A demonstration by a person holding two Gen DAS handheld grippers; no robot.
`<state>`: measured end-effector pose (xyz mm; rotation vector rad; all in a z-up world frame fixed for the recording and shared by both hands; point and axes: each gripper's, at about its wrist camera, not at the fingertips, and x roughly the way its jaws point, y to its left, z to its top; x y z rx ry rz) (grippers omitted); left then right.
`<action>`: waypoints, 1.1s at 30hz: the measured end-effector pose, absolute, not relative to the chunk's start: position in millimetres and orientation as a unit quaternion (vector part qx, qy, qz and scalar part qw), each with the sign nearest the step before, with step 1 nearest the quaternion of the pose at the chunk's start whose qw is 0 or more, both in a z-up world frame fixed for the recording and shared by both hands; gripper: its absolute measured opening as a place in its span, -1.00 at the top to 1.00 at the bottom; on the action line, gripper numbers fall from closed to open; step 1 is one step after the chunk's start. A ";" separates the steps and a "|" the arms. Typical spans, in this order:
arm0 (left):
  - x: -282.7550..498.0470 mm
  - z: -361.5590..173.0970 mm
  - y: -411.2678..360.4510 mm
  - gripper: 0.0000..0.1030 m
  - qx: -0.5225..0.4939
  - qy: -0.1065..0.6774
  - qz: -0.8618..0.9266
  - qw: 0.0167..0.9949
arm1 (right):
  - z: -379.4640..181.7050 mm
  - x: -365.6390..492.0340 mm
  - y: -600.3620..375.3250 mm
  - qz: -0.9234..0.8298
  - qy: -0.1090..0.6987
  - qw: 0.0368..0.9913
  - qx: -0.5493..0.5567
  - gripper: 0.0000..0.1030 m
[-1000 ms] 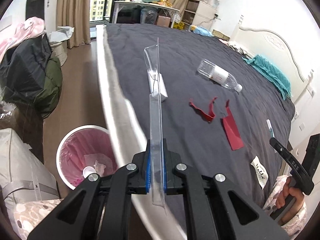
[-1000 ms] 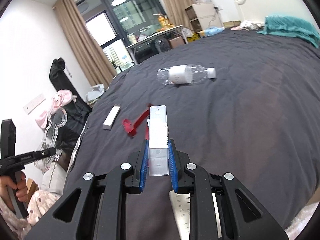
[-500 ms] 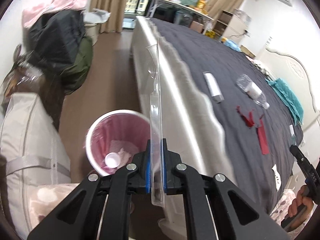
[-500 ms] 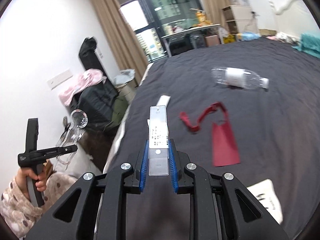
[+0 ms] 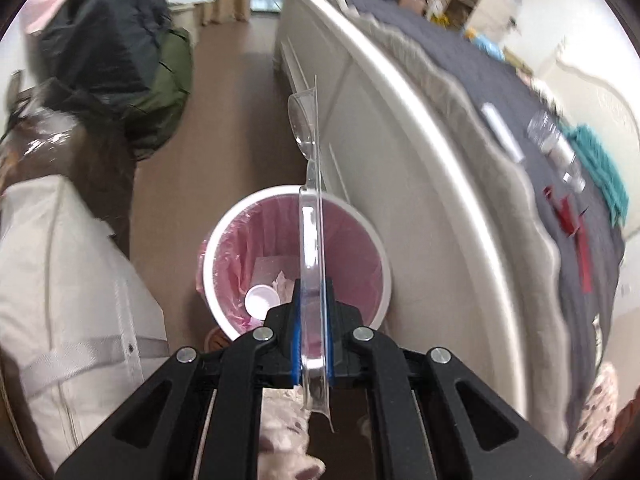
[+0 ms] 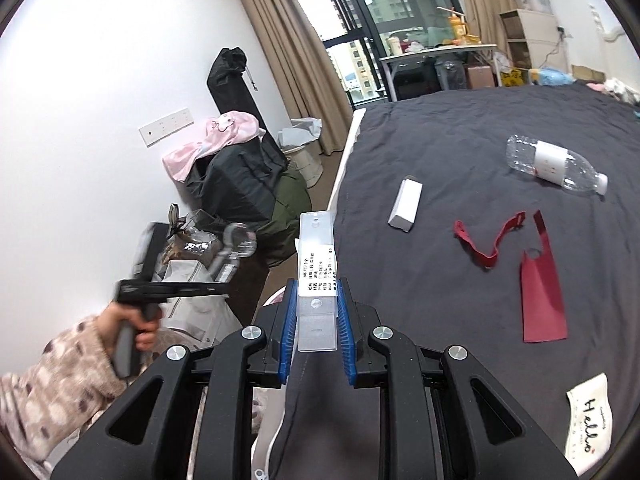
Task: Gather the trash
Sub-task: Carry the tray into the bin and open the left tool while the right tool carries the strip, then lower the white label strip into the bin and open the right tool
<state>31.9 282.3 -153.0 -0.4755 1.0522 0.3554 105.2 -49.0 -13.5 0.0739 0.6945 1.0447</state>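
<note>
My left gripper is shut on a clear plastic blister pack, held edge-on right above a white trash bin with a pink liner on the floor beside the bed. The bin holds a white cup and crumpled paper. My right gripper is shut on a clear plastic package with a printed label, over the bed's left edge. On the dark bedspread lie a white box, a clear bottle, a red ribbon, a red paper piece and a "Hello" tag.
The white bed frame runs along the bin's right side. Black and green bags and a pale bag crowd the floor on the left. The left hand-held gripper shows in the right wrist view. A desk stands by the window.
My left gripper has swung off the bed and down over the bin with the blister pack. My right gripper has turned left toward the bed edge, still holding its package.
</note>
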 end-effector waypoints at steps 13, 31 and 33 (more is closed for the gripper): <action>80.7 -216.0 269.8 -0.89 -0.139 0.558 0.229 0.785 | -20.0 105.5 -49.0 0.482 0.339 0.808 0.021 0.65; -6.7 -176.0 352.2 -0.90 -0.356 0.389 0.359 0.770 | -37.5 94.9 59.9 0.514 0.375 0.770 -0.047 0.65; -16.2 -171.9 359.2 -0.90 -0.369 0.370 0.370 0.768 | -40.7 96.7 83.9 0.518 0.381 0.764 -0.057 0.65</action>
